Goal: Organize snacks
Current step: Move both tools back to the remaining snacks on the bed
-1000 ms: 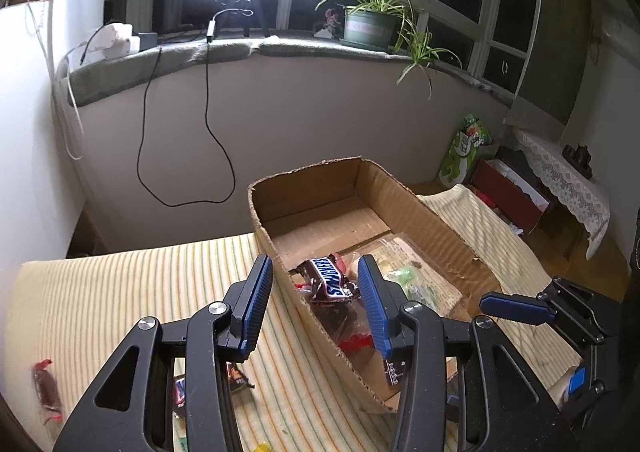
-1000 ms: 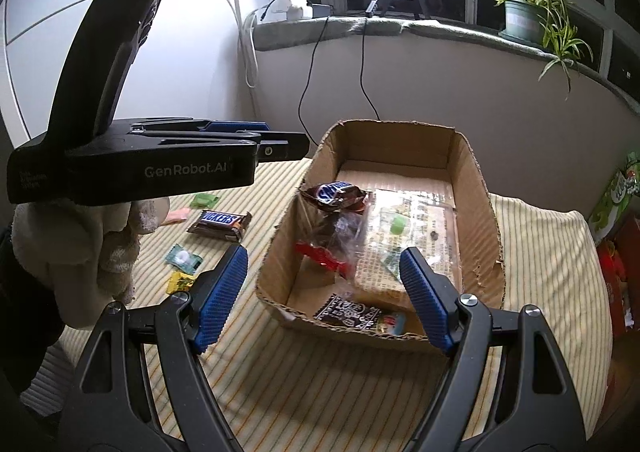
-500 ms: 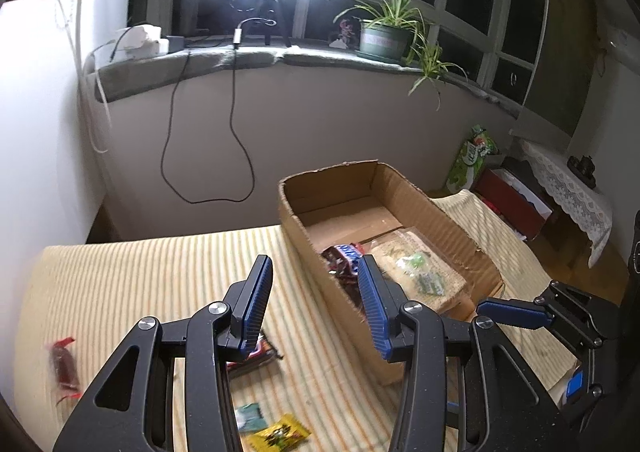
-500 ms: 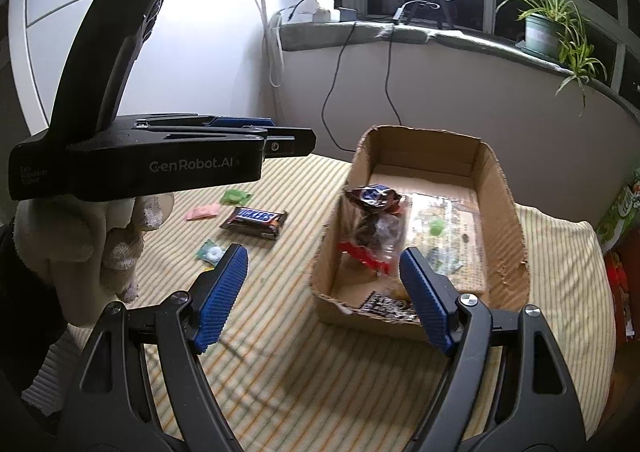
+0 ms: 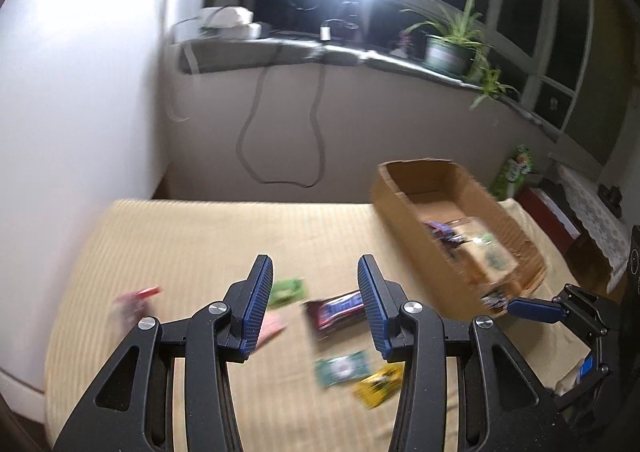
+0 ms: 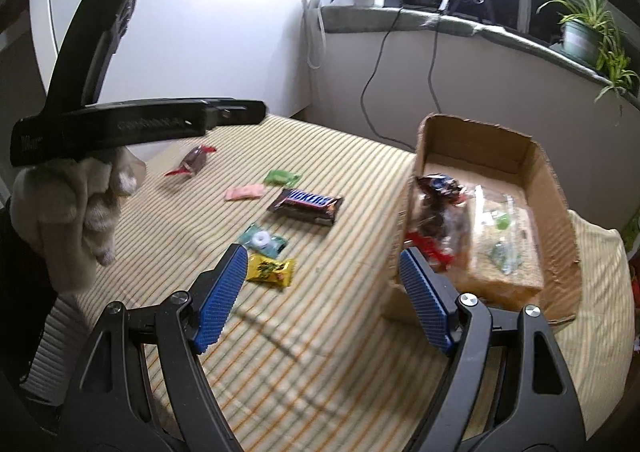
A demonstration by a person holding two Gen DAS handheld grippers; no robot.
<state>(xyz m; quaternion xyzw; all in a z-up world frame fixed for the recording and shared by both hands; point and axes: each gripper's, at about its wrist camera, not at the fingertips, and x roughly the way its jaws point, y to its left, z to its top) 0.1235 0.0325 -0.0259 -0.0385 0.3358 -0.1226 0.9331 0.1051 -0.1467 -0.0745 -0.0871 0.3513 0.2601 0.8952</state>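
Observation:
A cardboard box (image 6: 556,208) with several snacks inside stands at the right of the striped table; it also shows in the left wrist view (image 5: 404,208). Loose on the cloth lie a Snickers bar (image 6: 306,206), a green-white candy (image 6: 263,240), a yellow packet (image 6: 272,271), a pink packet (image 6: 244,193), a green packet (image 6: 282,177) and a red-ended candy (image 6: 192,163). My left gripper (image 5: 316,312) is open and empty, above the Snickers bar (image 5: 338,310). My right gripper (image 6: 320,298) is open and empty, beside the box's near left corner.
A striped cloth (image 6: 320,352) covers the table. A white wall panel (image 5: 72,92) stands at the left. A windowsill with a potted plant (image 5: 452,48), cables and a bright ring light runs behind. Bags and a small table (image 5: 592,212) stand at the far right.
My left gripper has swung left, away from the box, and now hangs over the loose snacks. My right gripper has also drifted left, so the box sits further right in its view.

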